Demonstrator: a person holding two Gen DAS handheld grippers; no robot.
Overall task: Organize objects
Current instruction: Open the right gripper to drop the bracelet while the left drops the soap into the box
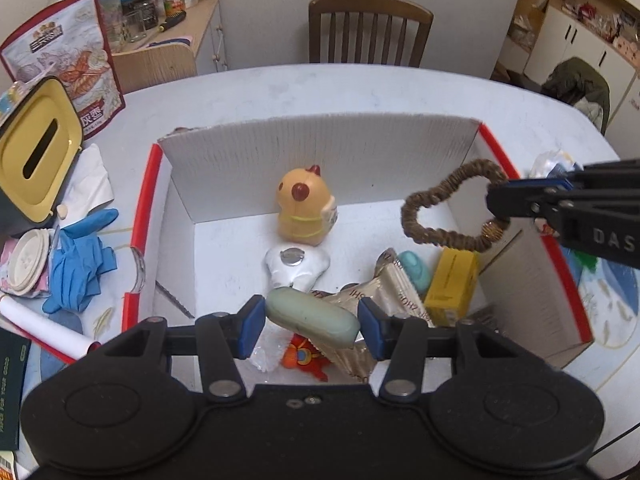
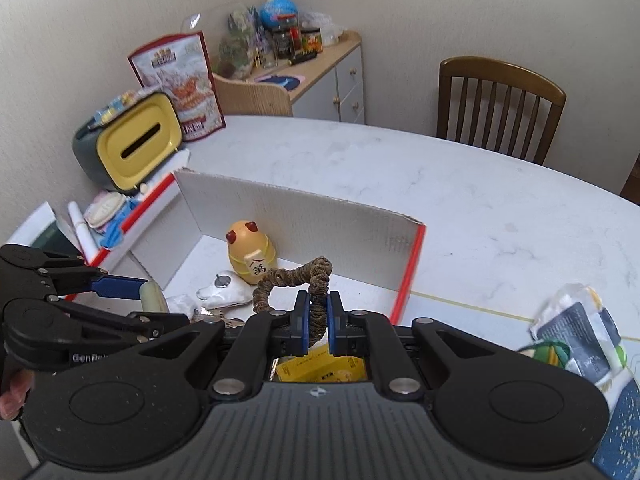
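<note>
A white cardboard box with red edges lies open on the table. Inside it stand a yellow chick toy, a white badge, snack packets, a yellow carton and a red trinket. My left gripper hovers over the box's near side, shut on a pale green soap bar. My right gripper is shut on a brown braided hair tie, which hangs as a loop above the box's right side.
Left of the box are a yellow tissue holder, blue gloves, a round lid and a printed pouch. A plastic packet lies on the table to the right. A wooden chair and a cluttered cabinet stand beyond.
</note>
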